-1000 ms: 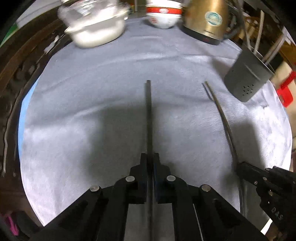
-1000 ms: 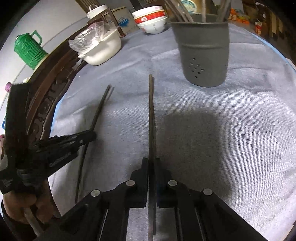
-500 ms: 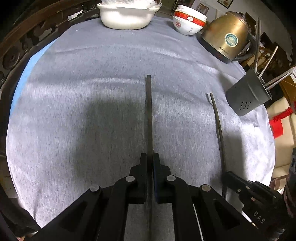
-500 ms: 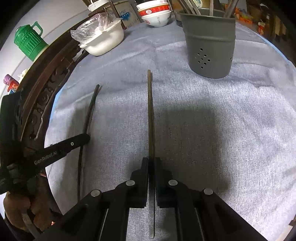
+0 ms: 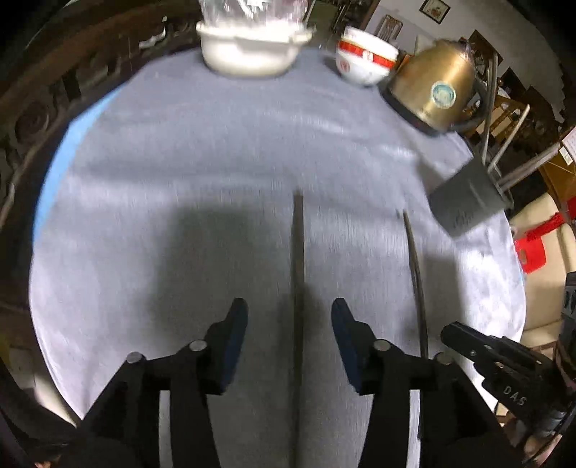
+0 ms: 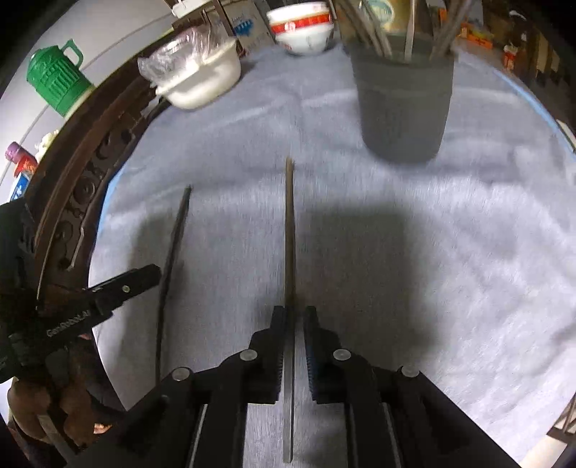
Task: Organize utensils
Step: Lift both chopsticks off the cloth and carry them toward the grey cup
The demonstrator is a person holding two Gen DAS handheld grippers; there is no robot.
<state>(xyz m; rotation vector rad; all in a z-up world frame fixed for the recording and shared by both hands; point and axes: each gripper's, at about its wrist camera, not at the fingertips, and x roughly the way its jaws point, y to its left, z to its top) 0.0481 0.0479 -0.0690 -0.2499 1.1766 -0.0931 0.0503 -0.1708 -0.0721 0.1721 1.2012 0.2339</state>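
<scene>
A dark chopstick runs forward between the jaws of my left gripper. The jaws are opening and stand wide, and neither pad touches the chopstick. A second chopstick lies between the jaws of my right gripper, which are opening with a narrow gap on each side of it. Each view shows the other chopstick and the other gripper off to the side. The grey utensil holder, with several utensils in it, stands ahead of the right gripper on the grey cloth.
At the table's far side stand a white dish covered in plastic, a red-banded white bowl and a brass kettle. A carved dark wooden edge runs along the left. A green jug stands beyond it.
Both grippers were shut on their chopsticks; now the left jaws stand wide apart and the right jaws slightly apart. The left view has swung so that the dish, bowl and kettle sit more centrally.
</scene>
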